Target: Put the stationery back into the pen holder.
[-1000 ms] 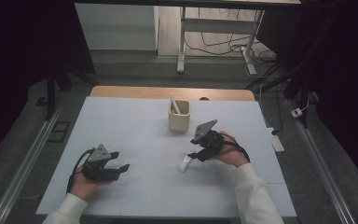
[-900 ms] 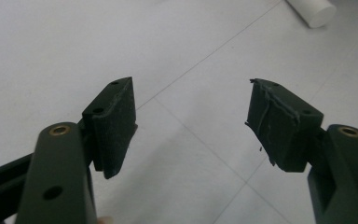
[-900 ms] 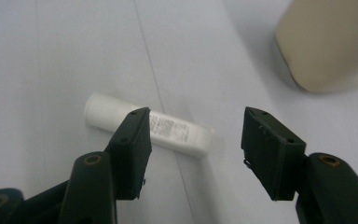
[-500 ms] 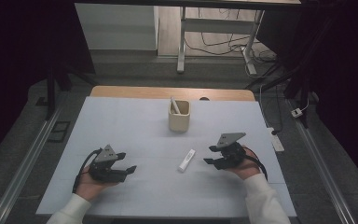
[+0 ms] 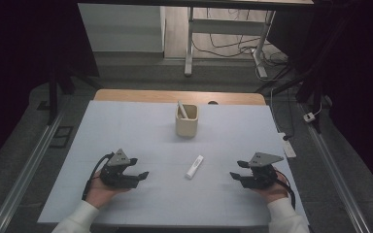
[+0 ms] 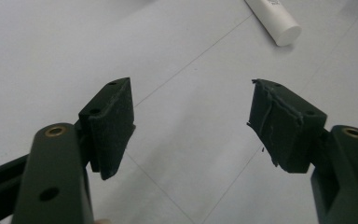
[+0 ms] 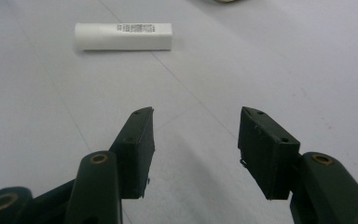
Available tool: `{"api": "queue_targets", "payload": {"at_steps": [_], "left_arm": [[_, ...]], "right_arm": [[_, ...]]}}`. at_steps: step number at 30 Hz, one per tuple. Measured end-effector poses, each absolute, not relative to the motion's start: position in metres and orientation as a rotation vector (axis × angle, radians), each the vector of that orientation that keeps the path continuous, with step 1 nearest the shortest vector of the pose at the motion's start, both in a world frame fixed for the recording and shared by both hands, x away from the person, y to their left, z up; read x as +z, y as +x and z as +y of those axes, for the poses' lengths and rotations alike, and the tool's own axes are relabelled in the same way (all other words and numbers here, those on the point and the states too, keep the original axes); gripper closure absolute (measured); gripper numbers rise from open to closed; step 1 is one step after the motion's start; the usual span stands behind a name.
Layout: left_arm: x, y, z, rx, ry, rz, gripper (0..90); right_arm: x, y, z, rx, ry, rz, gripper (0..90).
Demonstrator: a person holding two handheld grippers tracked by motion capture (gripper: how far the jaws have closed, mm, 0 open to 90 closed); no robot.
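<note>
A white tube lies on the pale table mat, in the middle between my two grippers. My left gripper rests at the near left and points right toward the tube; it is open and holds nothing. The tube's round end shows ahead of it. My right gripper sits at the near right, pointing left. Its jaws have just narrowed a little but stand open and empty, with the tube lying crosswise well beyond its tips.
A beige cup stands behind the tube at mid table with a white stick leaning in it. The mat's wooden back edge lies beyond. Metal rails run along both sides of the table.
My right gripper has drawn back from the white tube, toward the right and the near edge. The tube stays where it lay. My left gripper has shifted slightly to the right.
</note>
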State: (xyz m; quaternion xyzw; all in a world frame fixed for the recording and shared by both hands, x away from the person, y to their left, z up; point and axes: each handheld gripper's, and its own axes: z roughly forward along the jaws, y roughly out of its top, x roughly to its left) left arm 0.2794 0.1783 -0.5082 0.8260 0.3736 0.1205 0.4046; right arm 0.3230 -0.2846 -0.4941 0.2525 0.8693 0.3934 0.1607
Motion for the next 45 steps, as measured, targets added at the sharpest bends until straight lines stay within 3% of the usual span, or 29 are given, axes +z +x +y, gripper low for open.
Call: {"api": "queue_targets", "payload": {"at_steps": [31,45], "left_arm": [[-0.496,0.327,0.047,0.196,2.240,0.776,30.8],[-0.515,0.339,0.020,0.187,2.306,0.827,32.6]], "right_arm": [[-0.495,0.329,-0.291,1.137,0.755,2.449,44.8],[-0.496,0.330,-0.290,1.121,0.756,2.450,44.5]]}}
